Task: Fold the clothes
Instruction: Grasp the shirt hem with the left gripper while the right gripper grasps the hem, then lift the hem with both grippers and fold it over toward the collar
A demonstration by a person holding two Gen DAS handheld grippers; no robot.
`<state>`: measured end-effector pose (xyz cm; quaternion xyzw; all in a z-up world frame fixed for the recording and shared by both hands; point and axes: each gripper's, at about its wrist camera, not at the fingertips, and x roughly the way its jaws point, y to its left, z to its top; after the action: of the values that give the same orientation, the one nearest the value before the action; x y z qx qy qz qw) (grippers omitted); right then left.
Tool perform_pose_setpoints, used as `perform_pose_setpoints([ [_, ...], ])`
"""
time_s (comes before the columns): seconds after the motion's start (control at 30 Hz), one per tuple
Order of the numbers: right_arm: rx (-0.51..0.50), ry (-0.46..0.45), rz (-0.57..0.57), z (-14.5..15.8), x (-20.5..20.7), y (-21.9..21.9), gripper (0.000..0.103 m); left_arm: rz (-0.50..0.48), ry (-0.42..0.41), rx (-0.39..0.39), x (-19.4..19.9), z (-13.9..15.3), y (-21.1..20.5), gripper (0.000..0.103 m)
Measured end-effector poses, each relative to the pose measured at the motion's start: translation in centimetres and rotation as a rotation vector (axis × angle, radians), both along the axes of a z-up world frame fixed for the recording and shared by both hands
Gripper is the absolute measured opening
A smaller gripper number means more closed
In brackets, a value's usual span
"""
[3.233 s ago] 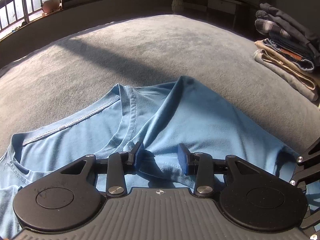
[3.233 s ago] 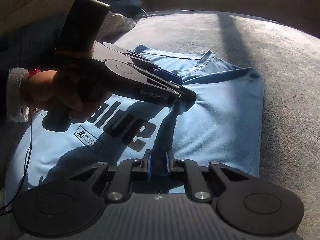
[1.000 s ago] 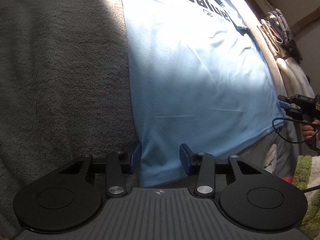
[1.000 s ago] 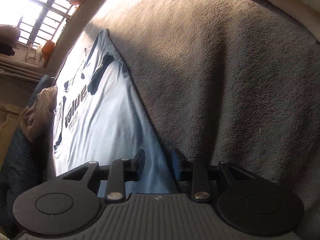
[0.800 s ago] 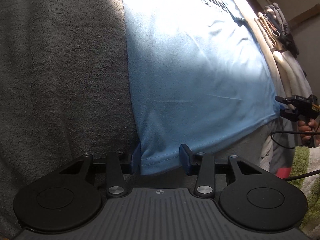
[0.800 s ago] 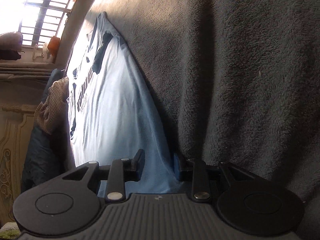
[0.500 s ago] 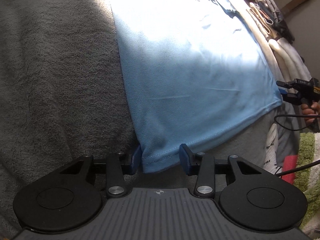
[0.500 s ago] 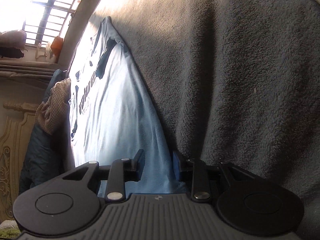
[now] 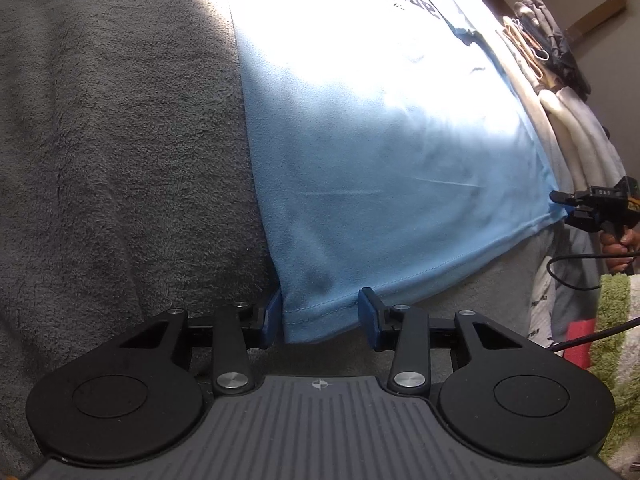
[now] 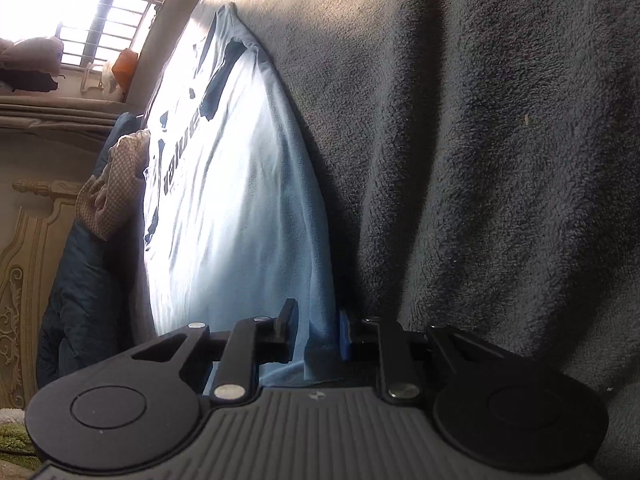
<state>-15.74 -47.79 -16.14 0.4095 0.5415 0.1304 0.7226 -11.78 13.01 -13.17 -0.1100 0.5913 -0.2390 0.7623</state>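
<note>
A light blue T-shirt (image 9: 380, 128) with dark lettering lies spread flat on the grey fleece blanket (image 9: 120, 140). My left gripper (image 9: 320, 316) is open and straddles one bottom hem corner, which lies loose between the blue pads. In the right wrist view the shirt (image 10: 240, 200) runs away from the other hem corner. My right gripper (image 10: 316, 330) has that corner between its jaws, which are closing; a gap still shows beside the left pad. The left wrist view also catches the right gripper (image 9: 576, 212) at the far hem corner, held by a hand (image 9: 618, 240).
Folded clothes (image 9: 536, 40) are stacked along the blanket's right side, with pale folded items (image 9: 572, 128) nearer. A black cable (image 9: 572, 268) and a green rug (image 9: 616, 320) lie below them. A dark quilt (image 10: 80, 300), a patterned cloth (image 10: 112, 184) and a barred window (image 10: 100, 8) lie past the shirt's collar.
The right gripper's jaws have narrowed around the hem corner. The left gripper has stayed at its corner with the same gap. Three seconds ago both grippers were up by the collar.
</note>
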Motion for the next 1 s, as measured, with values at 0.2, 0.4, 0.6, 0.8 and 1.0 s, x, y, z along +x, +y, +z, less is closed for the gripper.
perform_pose_setpoints([
  [0.2, -0.019, 0.002, 0.037, 0.1, 0.1, 0.7, 0.015, -0.036, 0.009, 0.019, 0.0, 0.1, -0.6, 0.040],
  [0.4, -0.033, 0.015, 0.002, 0.5, 0.2, 0.0, 0.016, -0.048, 0.049, 0.023, 0.3, 0.0, -0.8, 0.040],
  [0.6, -0.019, 0.033, 0.024, -0.1, -0.3, 0.5, 0.016, -0.055, 0.048, 0.016, 0.2, 0.1, -0.7, 0.034],
  [0.8, -0.047, -0.026, 0.102, 1.0, -0.3, 1.9, 0.011, -0.071, 0.019, 0.014, -0.2, 0.5, -0.6, 0.012],
  [1.0, -0.025, -0.104, 0.081, 3.0, -0.1, 1.3, 0.010, -0.053, -0.026, -0.019, -0.1, 1.6, -0.3, 0.006],
])
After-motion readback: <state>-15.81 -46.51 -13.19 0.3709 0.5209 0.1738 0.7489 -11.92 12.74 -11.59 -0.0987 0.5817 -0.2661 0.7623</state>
